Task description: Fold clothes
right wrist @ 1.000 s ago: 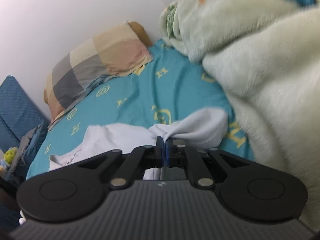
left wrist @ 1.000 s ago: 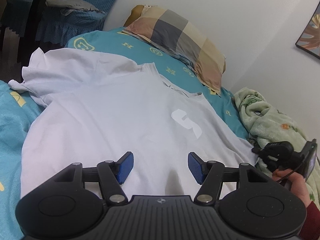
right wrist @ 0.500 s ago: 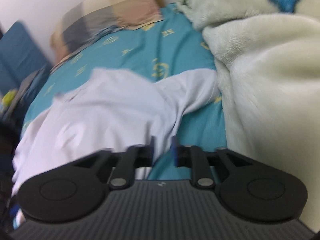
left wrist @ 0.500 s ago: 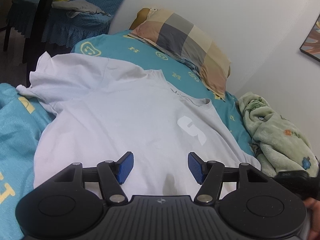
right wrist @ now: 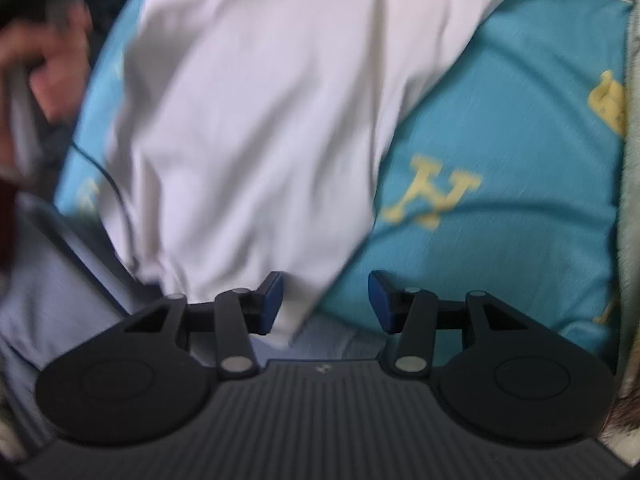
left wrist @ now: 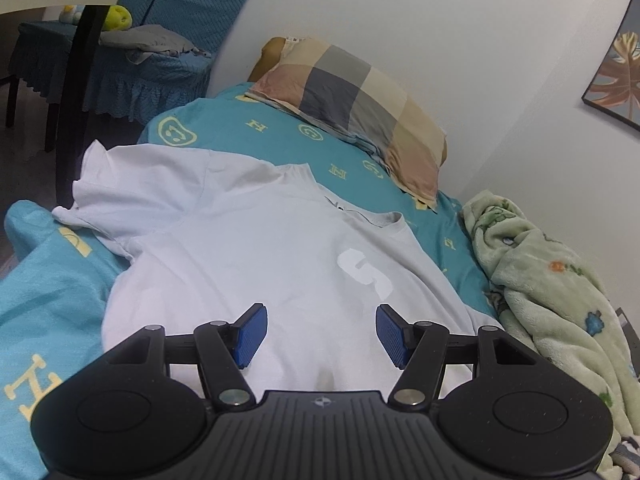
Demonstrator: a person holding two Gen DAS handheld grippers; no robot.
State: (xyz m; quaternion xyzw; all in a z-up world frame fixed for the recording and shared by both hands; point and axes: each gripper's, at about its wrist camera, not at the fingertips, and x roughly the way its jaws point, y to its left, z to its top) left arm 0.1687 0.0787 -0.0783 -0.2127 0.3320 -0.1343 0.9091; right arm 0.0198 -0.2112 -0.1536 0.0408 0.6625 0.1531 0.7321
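Lying flat on the teal bedsheet, the white T-shirt fills the middle of the left wrist view, collar toward one o'clock and one sleeve spread out at ten o'clock. The left gripper hovers above the shirt's lower part with its blue pads wide apart and nothing between them. A white letter print sits on the cloth just past the right-hand pad. At one o'clock a checked pillow leans by the wall; at three o'clock a pale green fleece blanket is bunched along the bed's edge.

In the blurred right wrist view, the right gripper points steeply down, its jaws opening. The white T-shirt runs from twelve o'clock to a corner hanging between the pads, though neither pad presses on it. A hand shows at ten o'clock, and the teal bedsheet with yellow letters lies at three o'clock.
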